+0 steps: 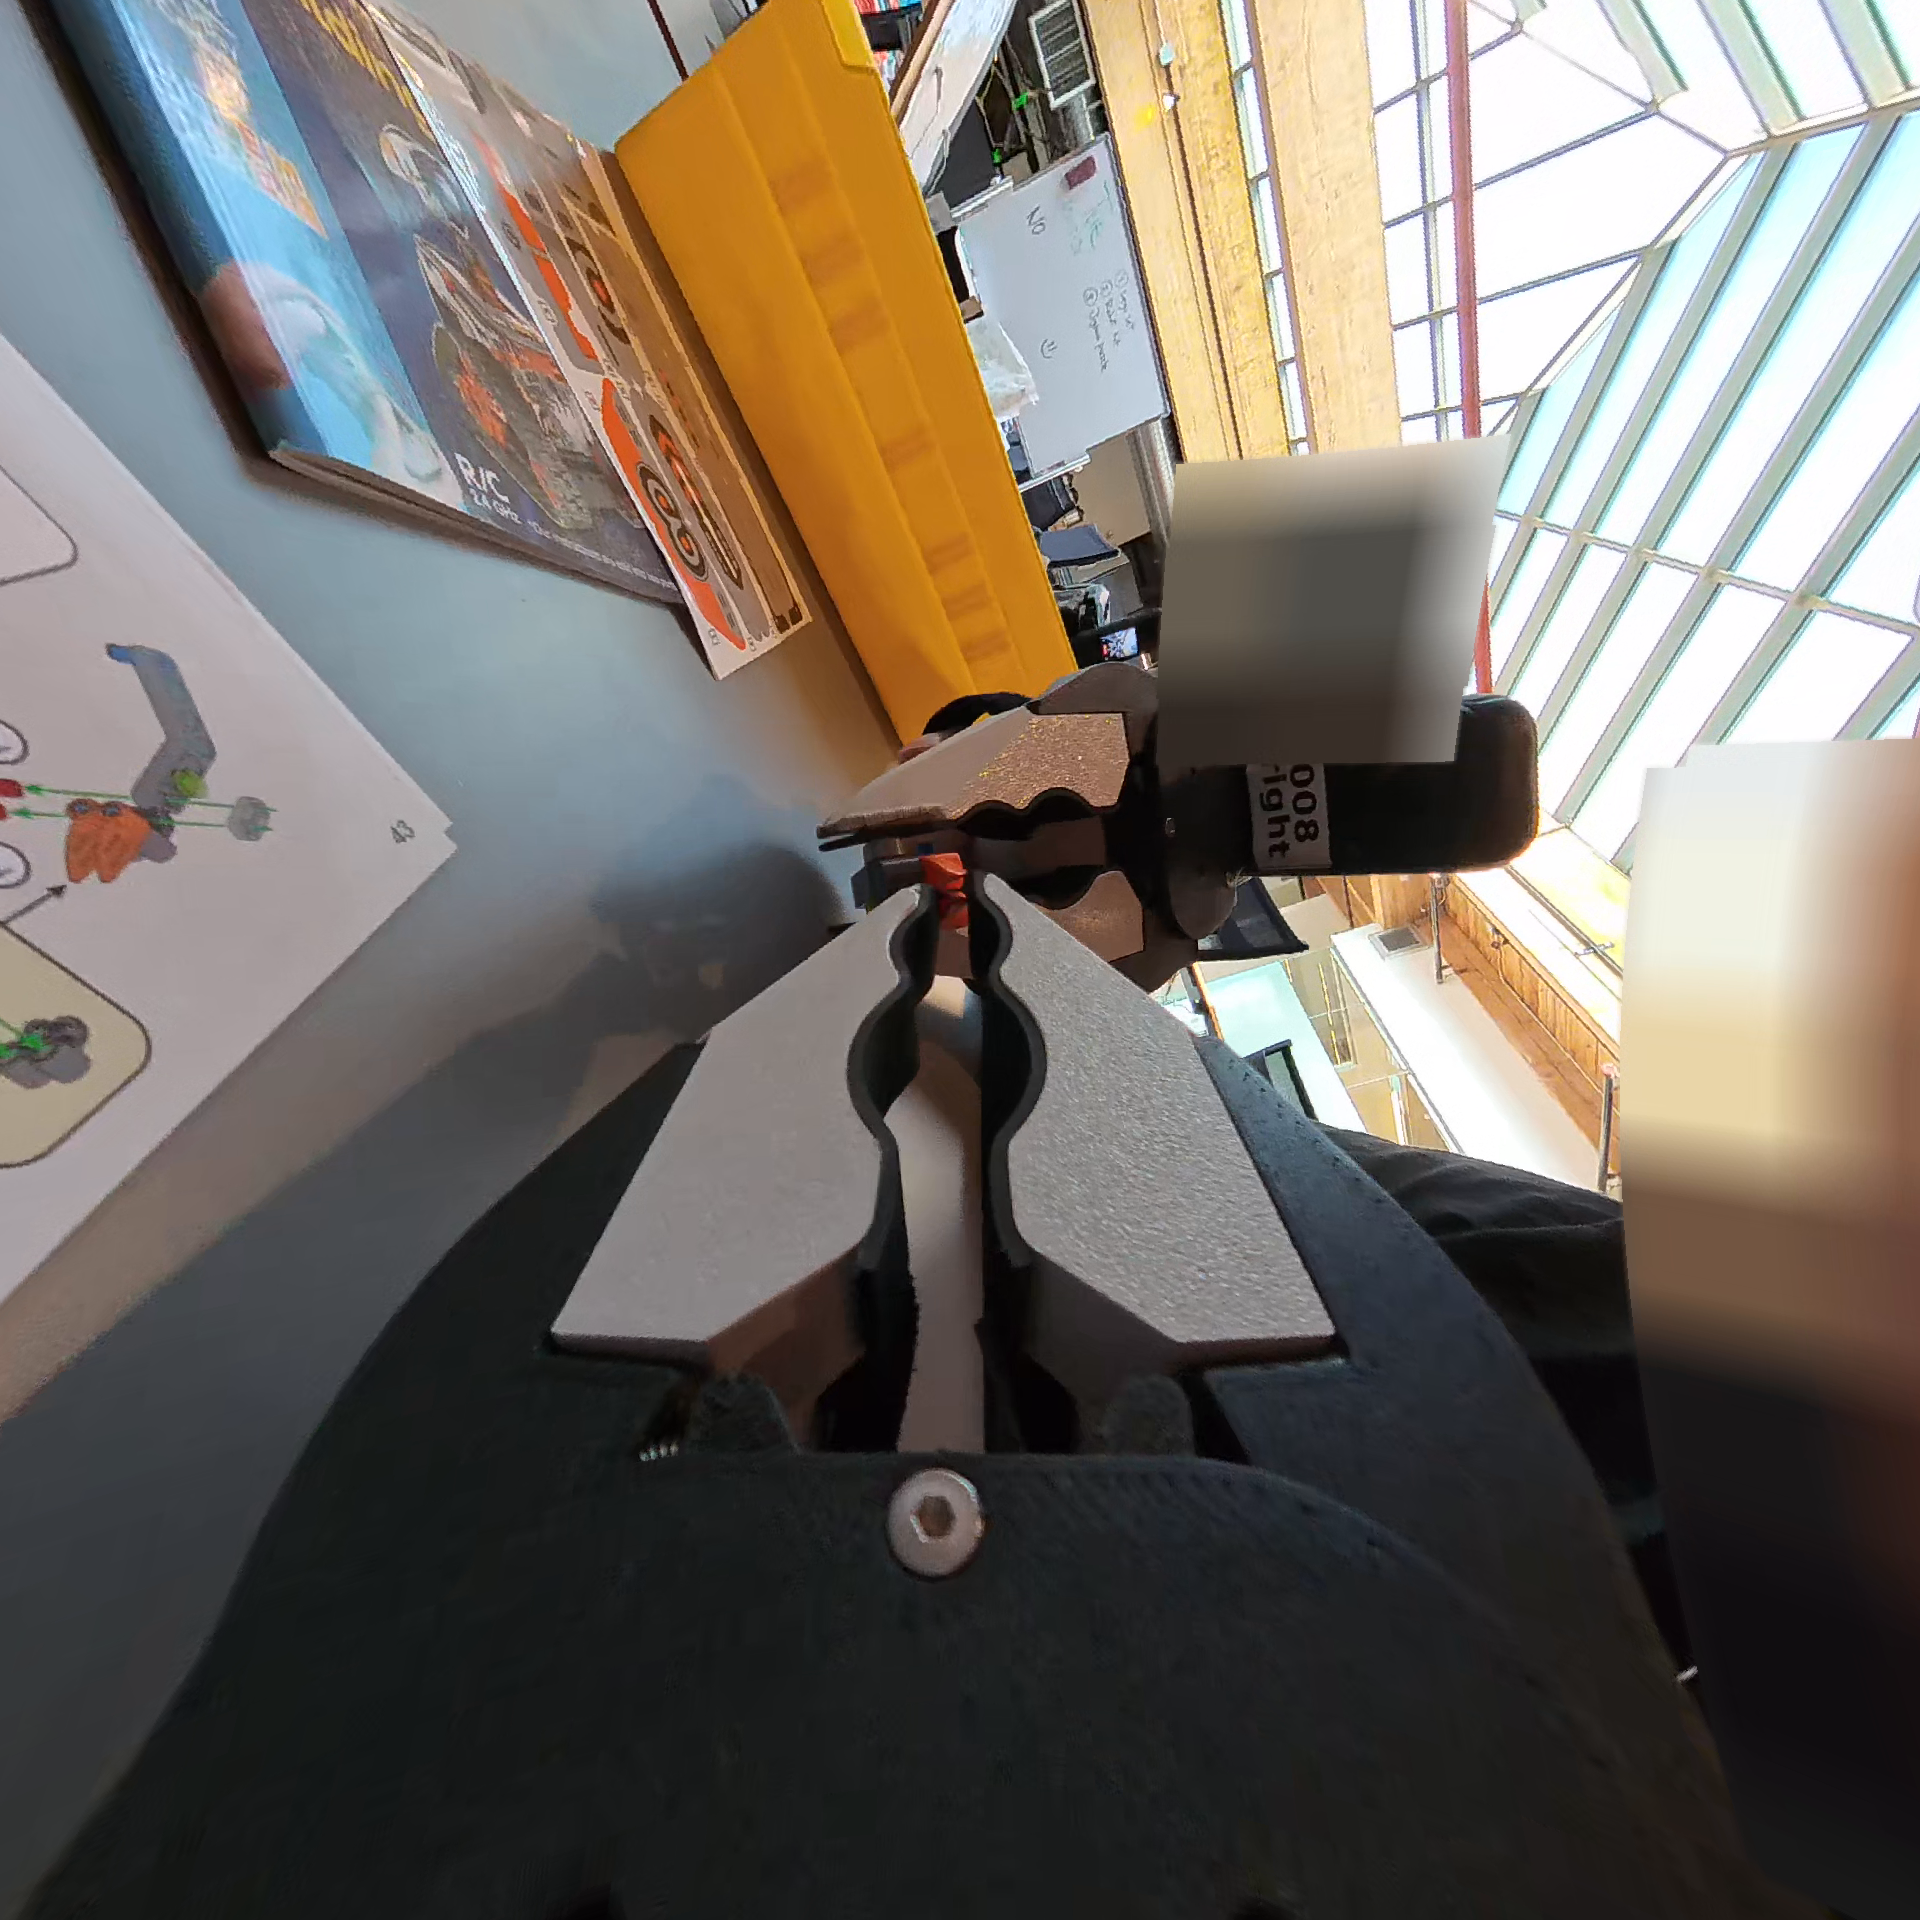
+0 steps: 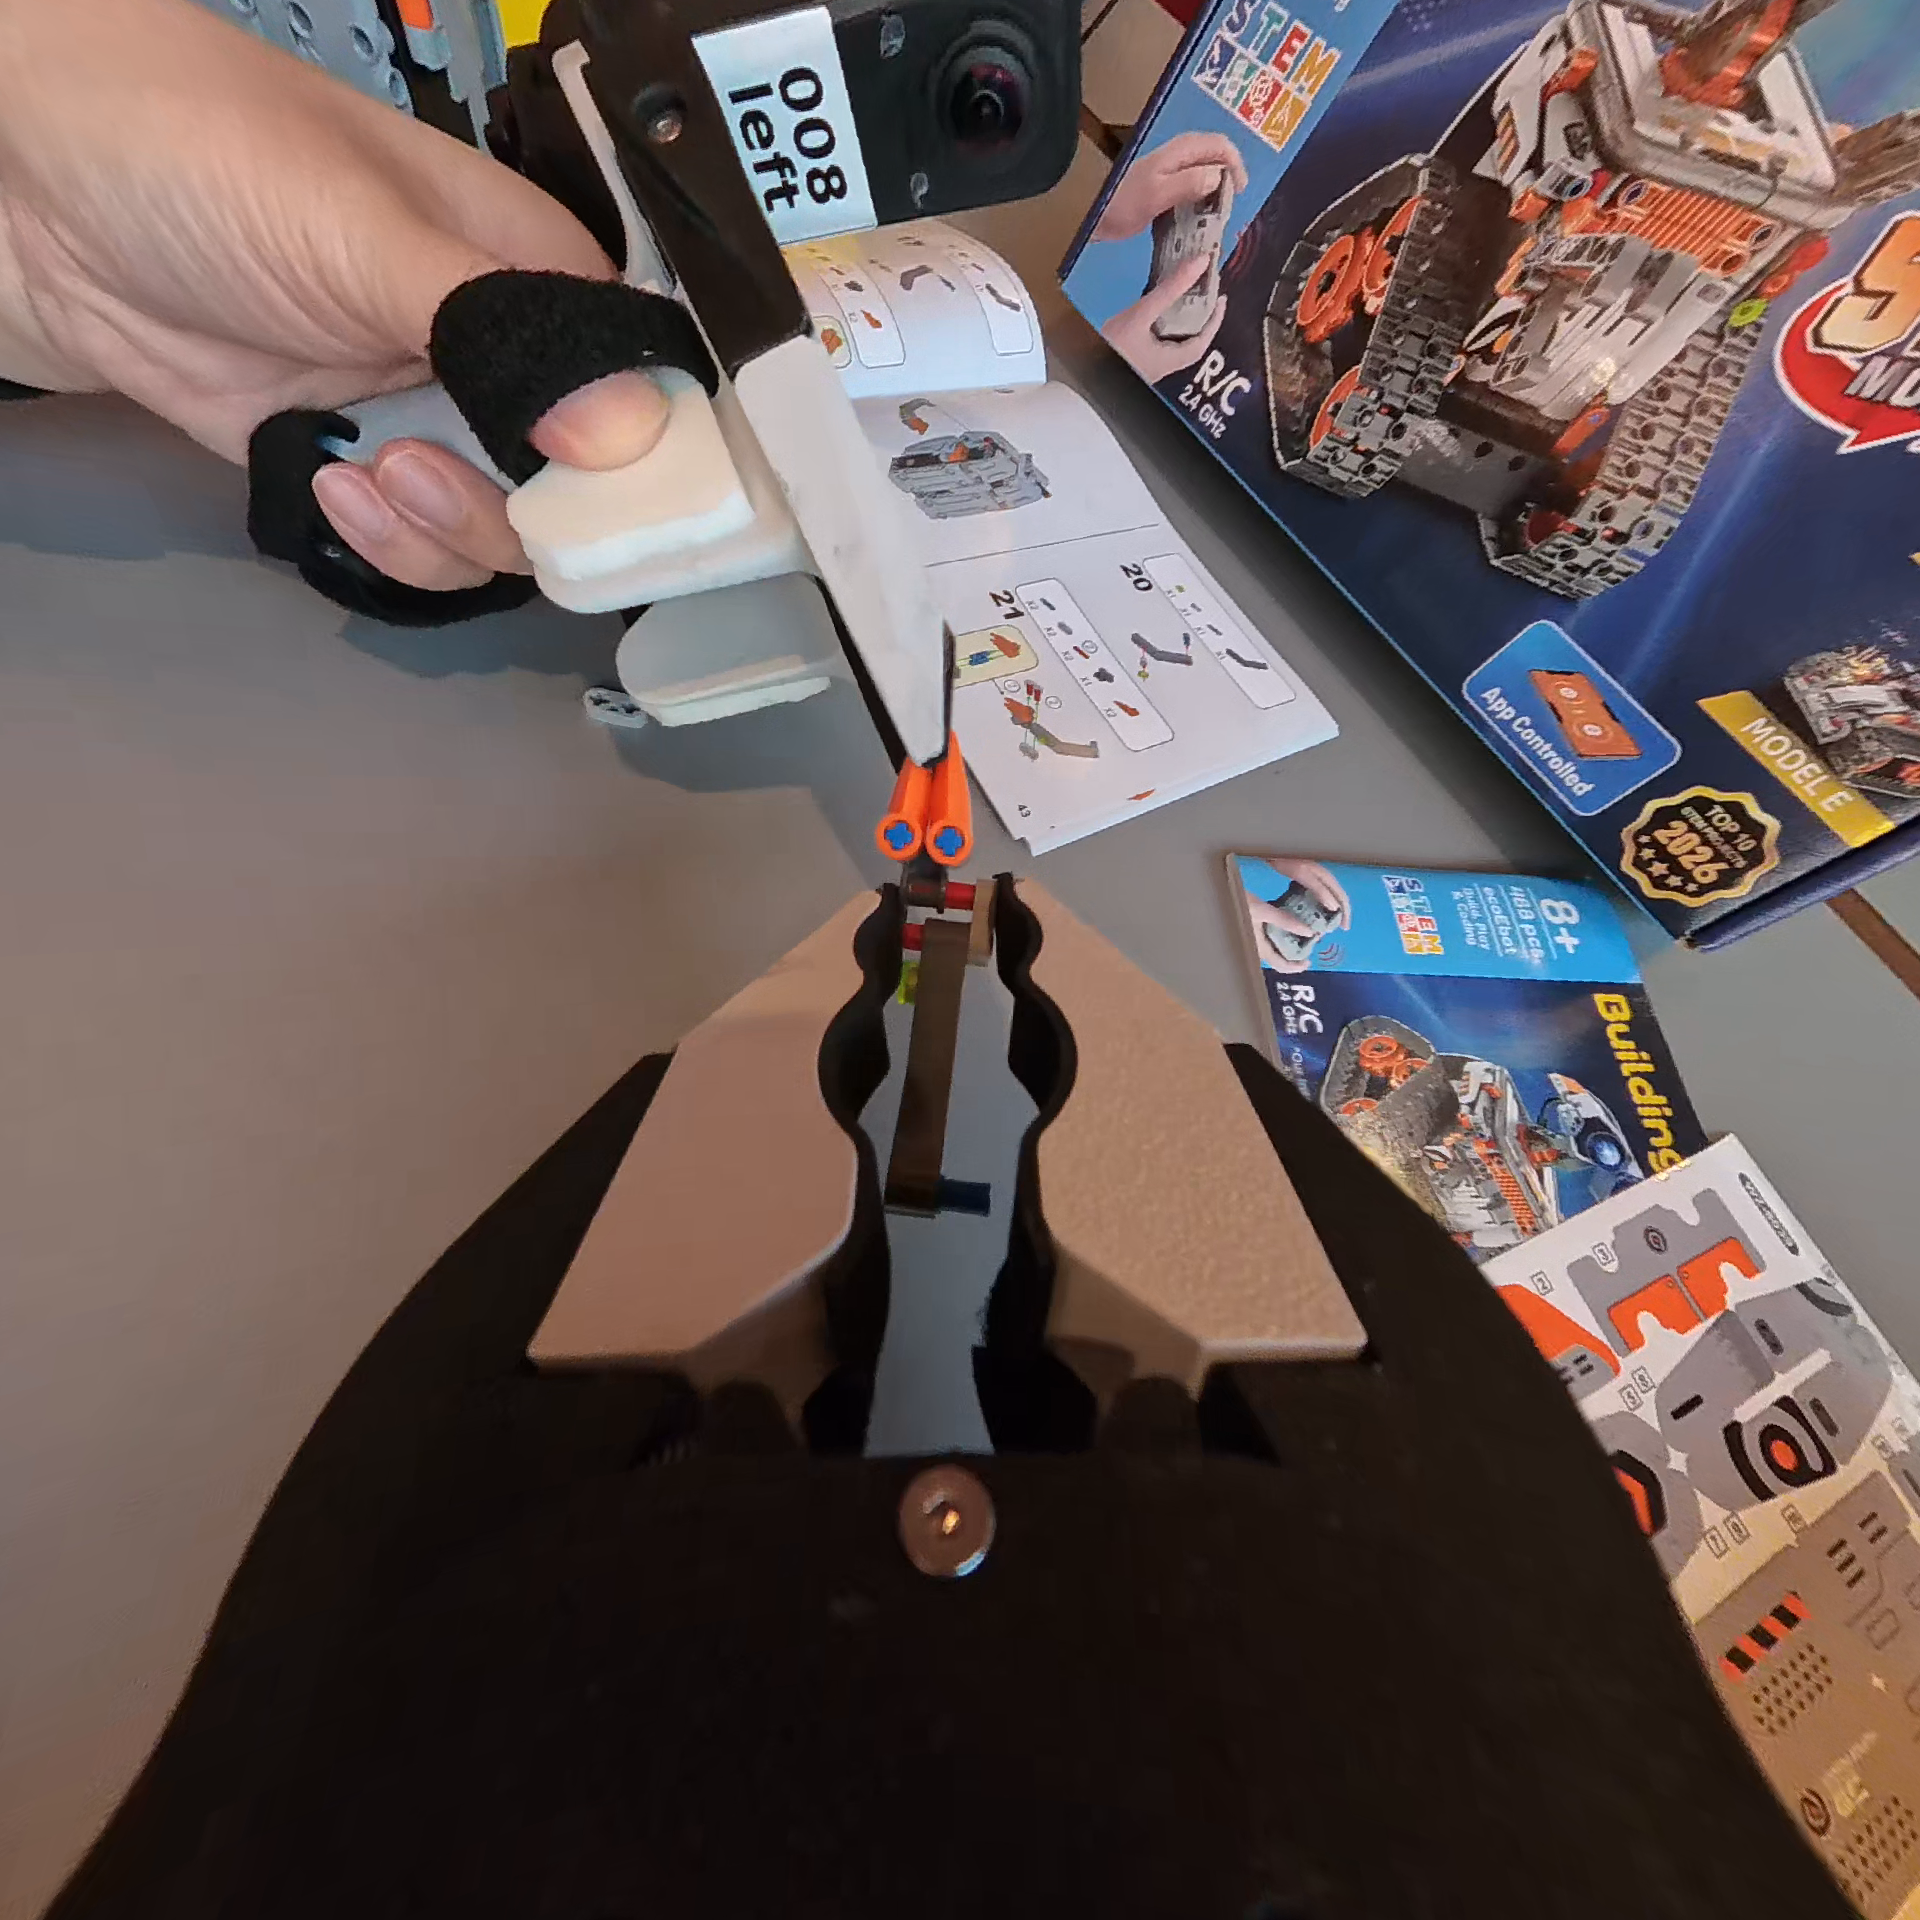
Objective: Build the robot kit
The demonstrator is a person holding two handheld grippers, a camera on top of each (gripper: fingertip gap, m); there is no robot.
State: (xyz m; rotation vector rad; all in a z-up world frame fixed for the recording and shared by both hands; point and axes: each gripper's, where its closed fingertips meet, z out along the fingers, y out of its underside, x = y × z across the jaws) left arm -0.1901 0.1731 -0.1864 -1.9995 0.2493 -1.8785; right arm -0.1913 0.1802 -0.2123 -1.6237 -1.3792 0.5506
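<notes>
My left gripper [image 1: 951, 902] is shut on a small orange building-toy piece [image 1: 943, 875]. In the right wrist view it [image 2: 932, 746] comes in from the upper left, held by a hand [image 2: 260, 270]. The orange piece [image 2: 925, 816] there shows two tube ends with blue centres. My right gripper [image 2: 940, 904] is shut on a dark grey beam [image 2: 928, 1060] with red pins and a tan part at its tip. The orange piece hangs just above the beam's tip, tip to tip, a small gap between. The right gripper [image 1: 883, 857] also shows in the left wrist view.
On the grey table [image 2: 364, 935] lie an open instruction booklet [image 2: 1091, 561], a large blue toy box [image 2: 1507, 364], a second booklet [image 2: 1455, 1039], a sticker sheet [image 2: 1745, 1434] and a small grey part [image 2: 613, 709]. A yellow bin [image 1: 831, 312] stands behind the box. Only a small space, under 4 cm, lies between the two pairs of fingers.
</notes>
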